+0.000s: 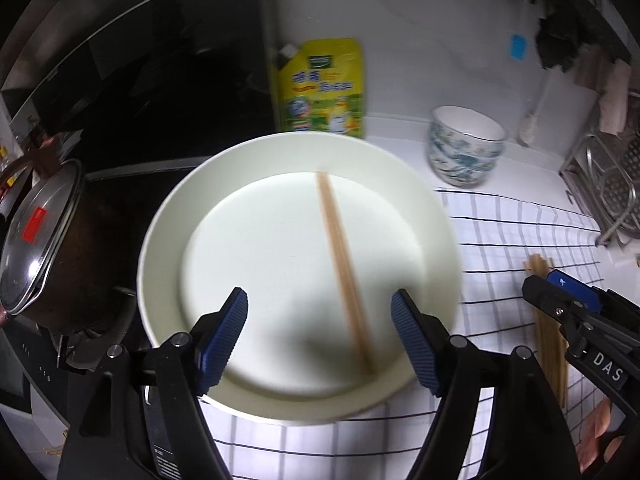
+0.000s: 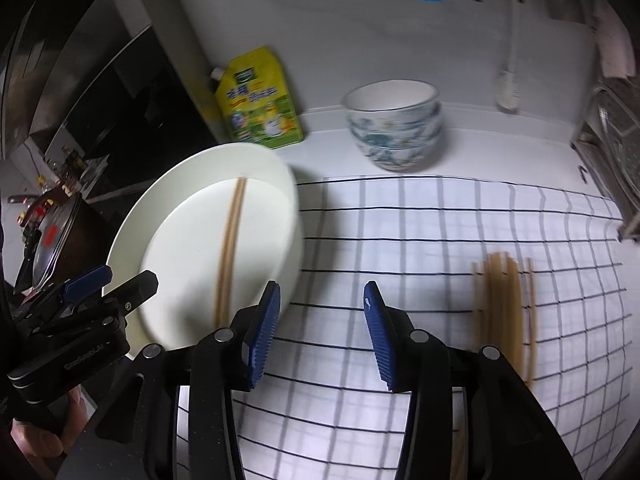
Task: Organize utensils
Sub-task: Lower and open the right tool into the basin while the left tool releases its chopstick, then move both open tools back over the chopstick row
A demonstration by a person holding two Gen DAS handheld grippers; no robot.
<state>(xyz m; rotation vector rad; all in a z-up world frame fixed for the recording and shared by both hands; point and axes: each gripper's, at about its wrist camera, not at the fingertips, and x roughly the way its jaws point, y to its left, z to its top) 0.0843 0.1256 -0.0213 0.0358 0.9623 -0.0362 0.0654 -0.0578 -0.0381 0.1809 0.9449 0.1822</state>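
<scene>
A white plate (image 1: 260,264) lies at the left edge of a checked cloth (image 1: 512,232), with a pair of wooden chopsticks (image 1: 344,268) lying on it. My left gripper (image 1: 320,340) is open above the plate's near rim, with the chopsticks' near ends between its fingers. In the right wrist view the plate (image 2: 180,248) and its chopsticks (image 2: 228,256) are at left. My right gripper (image 2: 320,340) is open and empty over the cloth (image 2: 420,240). A loose bundle of several chopsticks (image 2: 504,304) lies on the cloth to its right, also in the left wrist view (image 1: 548,336).
Stacked patterned bowls (image 2: 394,124) stand at the back by the wall. A yellow-green refill pouch (image 2: 260,100) leans against the wall. A lidded pot (image 1: 36,236) sits on the dark stove at left. A metal rack (image 1: 612,184) is at right.
</scene>
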